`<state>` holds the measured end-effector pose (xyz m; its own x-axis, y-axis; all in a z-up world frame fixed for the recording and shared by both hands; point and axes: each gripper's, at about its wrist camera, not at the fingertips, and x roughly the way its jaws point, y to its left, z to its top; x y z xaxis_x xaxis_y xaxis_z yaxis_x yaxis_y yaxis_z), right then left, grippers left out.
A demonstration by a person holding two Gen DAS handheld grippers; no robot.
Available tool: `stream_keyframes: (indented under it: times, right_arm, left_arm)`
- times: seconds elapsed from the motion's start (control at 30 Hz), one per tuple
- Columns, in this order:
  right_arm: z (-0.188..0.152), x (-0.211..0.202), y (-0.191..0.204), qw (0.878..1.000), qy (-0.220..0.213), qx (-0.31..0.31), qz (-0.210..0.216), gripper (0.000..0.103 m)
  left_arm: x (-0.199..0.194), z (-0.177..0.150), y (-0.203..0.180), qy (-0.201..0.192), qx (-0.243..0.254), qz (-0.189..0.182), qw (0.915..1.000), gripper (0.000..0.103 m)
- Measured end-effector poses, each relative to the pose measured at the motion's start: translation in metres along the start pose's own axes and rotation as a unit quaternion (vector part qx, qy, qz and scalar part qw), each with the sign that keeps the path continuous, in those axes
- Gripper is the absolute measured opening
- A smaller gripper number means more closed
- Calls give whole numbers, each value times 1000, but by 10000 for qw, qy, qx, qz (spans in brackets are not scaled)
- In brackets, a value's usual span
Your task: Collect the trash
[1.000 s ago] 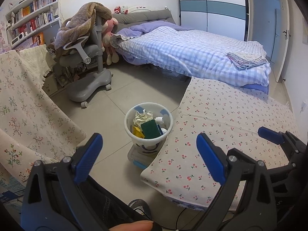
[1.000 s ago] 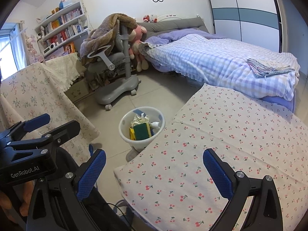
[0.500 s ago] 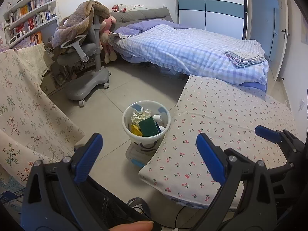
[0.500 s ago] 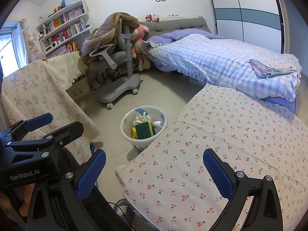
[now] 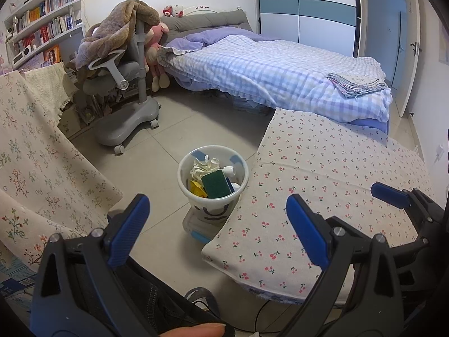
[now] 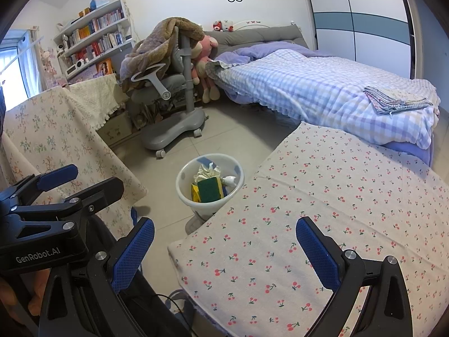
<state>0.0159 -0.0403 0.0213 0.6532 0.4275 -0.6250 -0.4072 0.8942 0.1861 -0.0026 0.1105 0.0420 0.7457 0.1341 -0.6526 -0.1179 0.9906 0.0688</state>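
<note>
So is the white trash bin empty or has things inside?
Not empty: the white trash bin holds a green sponge, crumpled paper and other trash.

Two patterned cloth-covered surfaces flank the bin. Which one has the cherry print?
The cherry-print cloth lies flat on the side toward the bed, under the right hand-held gripper. The other cloth, across the trash bin, shows floral sprigs and slopes.

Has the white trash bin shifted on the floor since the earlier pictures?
No. The white trash bin keeps its spot by the corner of the cherry-print cloth; only the cameras drift slightly.
</note>
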Motion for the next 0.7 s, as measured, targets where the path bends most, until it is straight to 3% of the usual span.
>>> stream_keyframes:
  times: [0.7]
  right_arm:
    - [-4,3,-2,10000,62,-47,-10,102]
  left_arm:
    - [5,-3,1,55,41,-34,10000,98]
